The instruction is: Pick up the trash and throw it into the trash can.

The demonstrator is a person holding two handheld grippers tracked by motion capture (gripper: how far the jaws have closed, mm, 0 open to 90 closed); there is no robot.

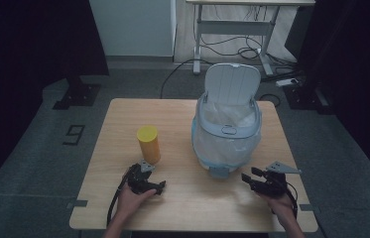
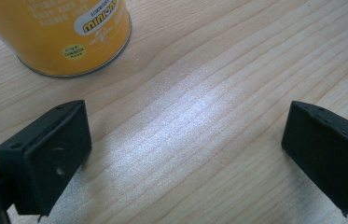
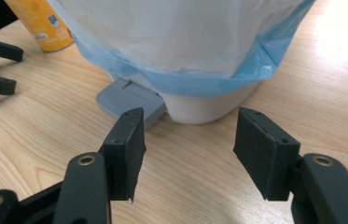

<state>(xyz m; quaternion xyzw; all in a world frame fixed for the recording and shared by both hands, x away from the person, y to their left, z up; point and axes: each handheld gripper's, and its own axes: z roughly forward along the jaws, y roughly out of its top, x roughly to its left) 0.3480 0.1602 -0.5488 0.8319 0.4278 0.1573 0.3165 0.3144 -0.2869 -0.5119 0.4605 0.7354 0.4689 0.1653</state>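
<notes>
Risk of a nudge to the pedal bin (image 1: pixel 227 130) mid-table: lid up, liner bag draped loosely over the rim, grey pedal (image 3: pixel 132 100) jutting at its base toward the right tool (image 3: pixel 188 149). Too hard a push there could likely slide or tip the light bin, or snag the bag. Yellow can (image 1: pixel 149 144) upright left of the bin, apt to topple if clipped by the left tool (image 2: pixel 183 154). Right tool just short of the pedal, jaws apart, holding nothing. Left tool near the can, jaws spread wide, empty over bare table (image 1: pixel 182 193).
</notes>
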